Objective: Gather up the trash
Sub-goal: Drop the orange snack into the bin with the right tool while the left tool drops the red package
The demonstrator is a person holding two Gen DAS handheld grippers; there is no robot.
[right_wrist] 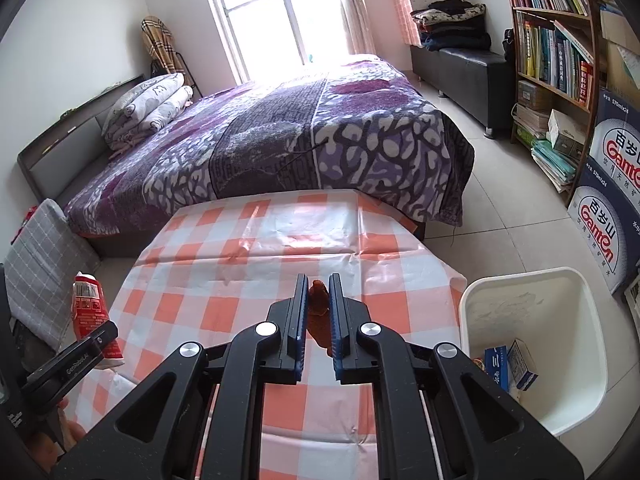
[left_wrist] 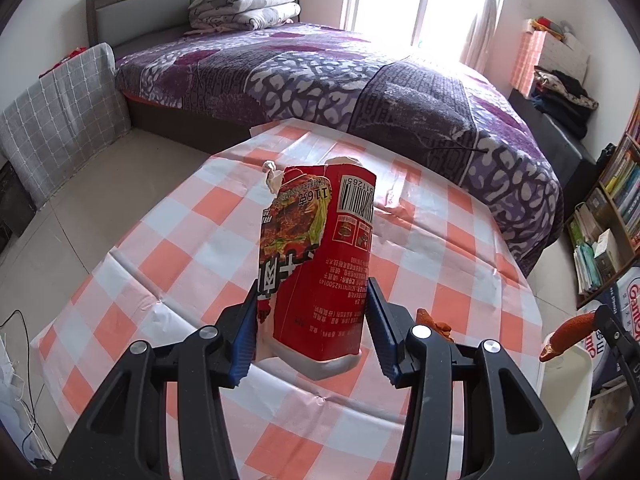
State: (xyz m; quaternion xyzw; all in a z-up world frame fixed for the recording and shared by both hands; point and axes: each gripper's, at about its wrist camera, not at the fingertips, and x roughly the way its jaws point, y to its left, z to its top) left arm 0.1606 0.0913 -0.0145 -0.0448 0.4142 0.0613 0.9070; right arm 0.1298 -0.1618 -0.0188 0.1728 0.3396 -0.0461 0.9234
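My left gripper [left_wrist: 312, 300] is shut on a torn red paper noodle cup [left_wrist: 320, 256] and holds it above the checked table [left_wrist: 180, 240]; the cup also shows at the left of the right wrist view [right_wrist: 92, 316]. My right gripper [right_wrist: 318, 296] is shut on an orange peel [right_wrist: 318, 308] above the table [right_wrist: 240, 248]; the peel also shows in the left wrist view [left_wrist: 568, 330]. A white trash bin [right_wrist: 520, 288] stands on the floor right of the table, with small boxes [right_wrist: 508, 364] inside. Another orange peel piece [left_wrist: 436, 322] lies on the table behind my left gripper's right finger.
A bed with a purple cover [right_wrist: 300, 132] stands just beyond the table. A bookshelf [right_wrist: 560, 60] and Ganten water cartons [right_wrist: 604, 200] stand at the right. A grey checked cushion [left_wrist: 60, 120] leans at the left on the tiled floor.
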